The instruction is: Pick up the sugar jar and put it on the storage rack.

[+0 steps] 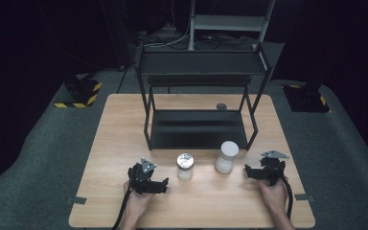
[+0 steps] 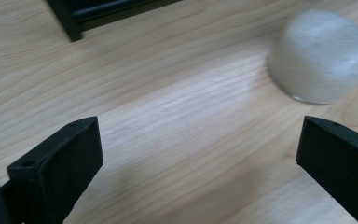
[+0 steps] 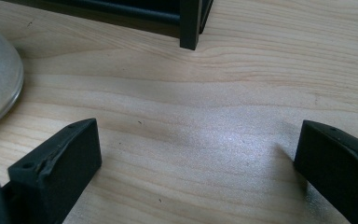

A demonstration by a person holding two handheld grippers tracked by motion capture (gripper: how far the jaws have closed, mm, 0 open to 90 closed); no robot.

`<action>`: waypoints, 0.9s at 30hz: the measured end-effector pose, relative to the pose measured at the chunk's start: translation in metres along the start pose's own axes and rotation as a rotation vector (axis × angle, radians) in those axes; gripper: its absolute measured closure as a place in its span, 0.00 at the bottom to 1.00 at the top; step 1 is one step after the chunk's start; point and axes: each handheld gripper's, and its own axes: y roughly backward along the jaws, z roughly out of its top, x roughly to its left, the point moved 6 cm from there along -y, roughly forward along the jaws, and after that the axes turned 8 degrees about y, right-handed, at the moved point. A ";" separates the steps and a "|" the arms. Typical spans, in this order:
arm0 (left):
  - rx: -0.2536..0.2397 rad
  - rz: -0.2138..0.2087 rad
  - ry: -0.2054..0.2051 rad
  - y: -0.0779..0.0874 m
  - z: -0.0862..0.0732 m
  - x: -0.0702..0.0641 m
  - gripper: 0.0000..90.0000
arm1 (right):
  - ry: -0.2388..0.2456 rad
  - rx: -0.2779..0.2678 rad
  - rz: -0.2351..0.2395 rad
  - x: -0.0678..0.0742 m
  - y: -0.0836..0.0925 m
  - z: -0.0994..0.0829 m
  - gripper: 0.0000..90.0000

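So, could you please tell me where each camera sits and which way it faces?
High view: above the person's side, looking forward and down on the table; both hands and tools show.
Left gripper view: on the left tool, facing the blurred metal-lidded jar; own open jaws.
Right gripper view: on the right tool, facing the rack leg; own open jaws.
Shared: both gripper views show the wooden tabletop and black rack.

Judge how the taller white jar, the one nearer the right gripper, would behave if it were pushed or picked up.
The taller white jar stands upright and looks narrow for its height, so a high push would probably tip it. Its rounded, smooth-looking wall may slip or turn between flat jaws. Once on its side it would likely roll across the table.
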 end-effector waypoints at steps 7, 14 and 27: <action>-0.007 -0.054 -0.056 -0.004 0.005 -0.019 0.01 | 0.000 0.000 0.000 0.000 0.000 0.000 0.00; -0.236 -0.101 0.248 -0.037 -0.013 -0.059 0.01 | 0.000 0.000 0.000 0.000 0.000 0.000 0.00; -0.267 -0.147 0.274 -0.056 -0.005 -0.076 0.08 | 0.000 0.000 -0.001 0.000 0.000 0.000 0.00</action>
